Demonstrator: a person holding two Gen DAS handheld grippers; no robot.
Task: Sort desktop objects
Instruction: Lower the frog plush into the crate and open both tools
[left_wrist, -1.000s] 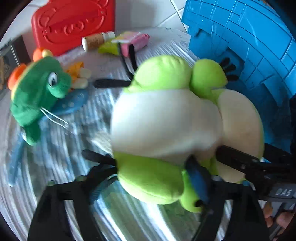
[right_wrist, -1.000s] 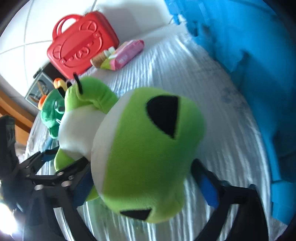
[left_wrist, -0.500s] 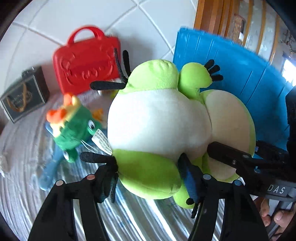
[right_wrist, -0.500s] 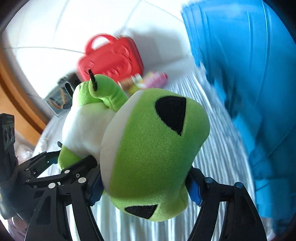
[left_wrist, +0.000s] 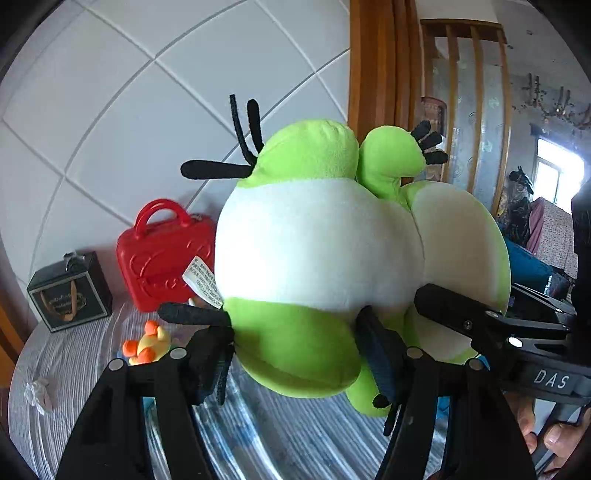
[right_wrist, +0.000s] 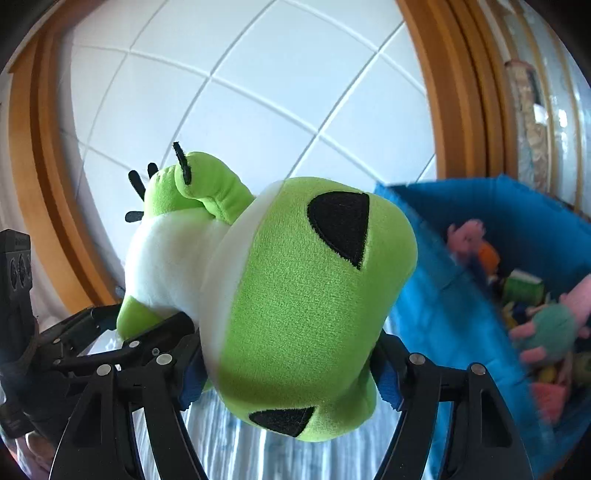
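Note:
A big lime-green and white plush frog (left_wrist: 317, 243) hangs in the air above the table, held by both grippers. My left gripper (left_wrist: 299, 347) is shut on its lower body. My right gripper (right_wrist: 288, 365) is shut on its head (right_wrist: 306, 302), which has black triangular eyes. The right gripper's fingers (left_wrist: 461, 314) also show in the left wrist view. A blue fabric bin (right_wrist: 454, 295) with several plush toys inside stands to the right in the right wrist view.
On the striped tablecloth (left_wrist: 295, 435) below stand a red toy case (left_wrist: 162, 258) and a small black box (left_wrist: 70, 291) against the tiled wall. An orange and yellow plush part (left_wrist: 147, 343) lies near the left fingers. A crumpled tissue (left_wrist: 37, 391) lies left.
Both grippers have lifted the frog well up off the table. The views now tilt up to the wall, and the blue bin's open top has come into the right wrist view.

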